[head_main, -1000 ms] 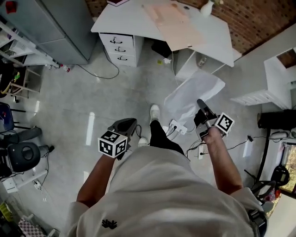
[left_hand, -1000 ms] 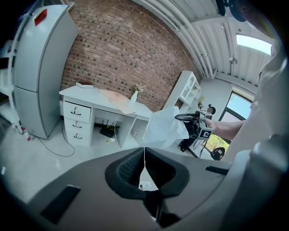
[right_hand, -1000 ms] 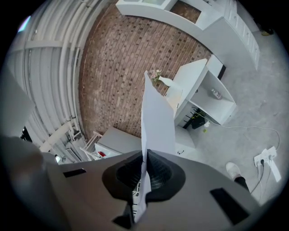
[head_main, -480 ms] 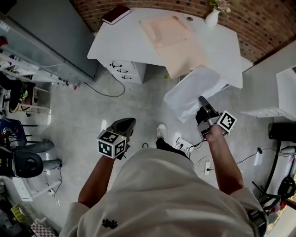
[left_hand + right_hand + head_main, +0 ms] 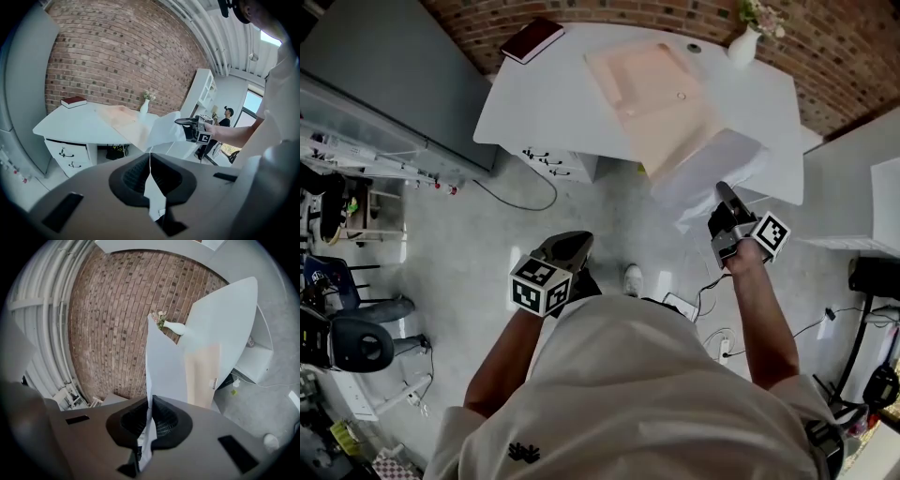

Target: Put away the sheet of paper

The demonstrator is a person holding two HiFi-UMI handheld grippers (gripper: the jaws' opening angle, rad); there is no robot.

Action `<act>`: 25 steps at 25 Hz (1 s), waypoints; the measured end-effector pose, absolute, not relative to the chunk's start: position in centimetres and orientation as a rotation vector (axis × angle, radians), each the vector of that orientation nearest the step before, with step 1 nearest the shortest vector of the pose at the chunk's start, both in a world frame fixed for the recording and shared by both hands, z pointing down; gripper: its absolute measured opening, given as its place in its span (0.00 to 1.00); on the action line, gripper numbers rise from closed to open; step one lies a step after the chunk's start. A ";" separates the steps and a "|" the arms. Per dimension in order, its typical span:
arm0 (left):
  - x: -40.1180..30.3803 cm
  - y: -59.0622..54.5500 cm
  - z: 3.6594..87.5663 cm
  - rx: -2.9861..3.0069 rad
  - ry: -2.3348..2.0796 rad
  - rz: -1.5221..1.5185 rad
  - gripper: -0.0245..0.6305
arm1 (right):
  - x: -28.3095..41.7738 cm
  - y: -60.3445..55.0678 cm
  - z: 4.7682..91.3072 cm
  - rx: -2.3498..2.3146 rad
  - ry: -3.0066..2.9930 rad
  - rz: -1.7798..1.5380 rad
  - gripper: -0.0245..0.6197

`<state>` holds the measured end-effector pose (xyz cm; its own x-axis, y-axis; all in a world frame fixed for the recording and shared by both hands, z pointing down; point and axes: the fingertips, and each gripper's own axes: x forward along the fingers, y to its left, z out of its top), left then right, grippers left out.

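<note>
Presently, right gripper (image 5: 724, 192) pinches sheet of paper (image 5: 712, 164); left gripper (image 5: 570, 244) pressed together, empty; vase (image 5: 742, 47) ahead holds flowers (image 5: 759, 14); drawers (image 5: 553, 161) closed.

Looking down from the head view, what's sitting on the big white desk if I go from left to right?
On the white desk: dark red book → flat pale pink folder → white vase with flowers.
</note>
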<state>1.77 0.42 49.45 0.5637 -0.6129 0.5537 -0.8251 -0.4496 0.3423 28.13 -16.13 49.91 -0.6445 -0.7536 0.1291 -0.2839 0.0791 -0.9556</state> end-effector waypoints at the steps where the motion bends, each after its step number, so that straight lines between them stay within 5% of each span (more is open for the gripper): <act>1: 1.0 -0.8 49.7 2.216 -1.132 0.472 0.07 | 27.4 -17.3 49.9 -1.033 1.956 -1.584 0.08; 13: -13.2 -14.6 49.2 2.349 -0.928 0.549 0.07 | 17.9 -28.9 52.4 -1.214 1.766 -1.548 0.08; 25: -22.8 -20.4 51.4 2.325 -0.885 0.599 0.07 | 15.9 -34.5 62.0 -1.510 1.703 -1.668 0.08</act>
